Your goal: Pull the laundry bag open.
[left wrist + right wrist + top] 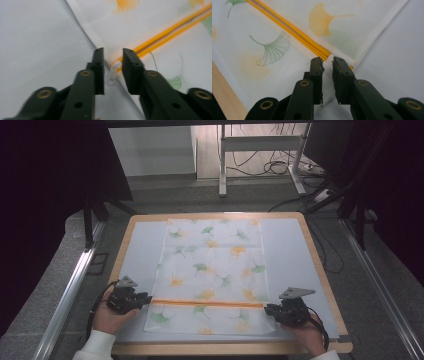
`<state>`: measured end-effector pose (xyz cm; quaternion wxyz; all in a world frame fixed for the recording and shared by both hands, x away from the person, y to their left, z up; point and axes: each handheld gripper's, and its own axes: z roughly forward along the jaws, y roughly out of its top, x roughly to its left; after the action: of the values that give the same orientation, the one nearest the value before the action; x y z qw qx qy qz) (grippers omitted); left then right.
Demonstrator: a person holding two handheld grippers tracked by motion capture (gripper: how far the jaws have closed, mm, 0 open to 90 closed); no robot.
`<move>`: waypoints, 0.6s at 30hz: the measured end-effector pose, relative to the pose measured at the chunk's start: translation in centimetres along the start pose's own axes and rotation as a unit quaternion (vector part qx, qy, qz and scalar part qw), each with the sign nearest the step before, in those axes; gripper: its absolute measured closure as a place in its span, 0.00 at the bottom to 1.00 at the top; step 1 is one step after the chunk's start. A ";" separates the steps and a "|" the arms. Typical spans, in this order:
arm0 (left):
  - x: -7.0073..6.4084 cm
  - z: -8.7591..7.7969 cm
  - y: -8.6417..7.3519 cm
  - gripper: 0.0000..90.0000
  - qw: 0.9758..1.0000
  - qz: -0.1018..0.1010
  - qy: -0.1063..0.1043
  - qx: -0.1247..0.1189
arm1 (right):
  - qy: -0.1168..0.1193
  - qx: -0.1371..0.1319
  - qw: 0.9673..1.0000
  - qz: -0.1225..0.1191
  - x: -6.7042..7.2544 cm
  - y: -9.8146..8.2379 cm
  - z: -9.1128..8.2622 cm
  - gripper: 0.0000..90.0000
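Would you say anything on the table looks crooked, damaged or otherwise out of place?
Nothing stands out. The leaf-print bag lies flat and square on the table, and its orange zipper runs straight. The left gripper and the right gripper stand open at its two ends.

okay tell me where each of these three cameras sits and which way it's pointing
High view: above the person's side of the table, looking forward and down on the leaf-print bag; both hands, left gripper and right gripper show.
Left gripper view: rides the left gripper, looking along its open jaws at the zipper end and its white pull.
Right gripper view: rides the right gripper, looking along its open jaws at the zipper's other end.
Shared: all three show the orange zipper.
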<state>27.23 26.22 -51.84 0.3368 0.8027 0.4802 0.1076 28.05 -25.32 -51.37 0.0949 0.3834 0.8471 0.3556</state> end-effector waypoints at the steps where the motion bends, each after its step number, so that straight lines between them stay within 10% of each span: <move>1: 0.0 -0.1 0.0 0.77 1.000 -0.004 0.005 -0.009 | -0.001 -0.005 1.000 -0.003 0.1 0.1 -0.1 0.85; 11: -0.5 -0.9 0.8 0.63 0.995 -0.004 0.011 -0.097 | -0.011 -0.055 0.998 0.000 -0.3 0.6 -0.7 0.69; 18: 0.5 0.8 2.0 0.56 0.996 0.004 0.017 -0.084 | -0.033 -0.084 0.996 0.016 -2.1 0.7 -1.3 0.63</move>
<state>29.27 25.69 -51.27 0.3940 0.7719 0.4717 0.1625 29.34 -27.20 -50.17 0.1492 0.3992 0.8043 0.4140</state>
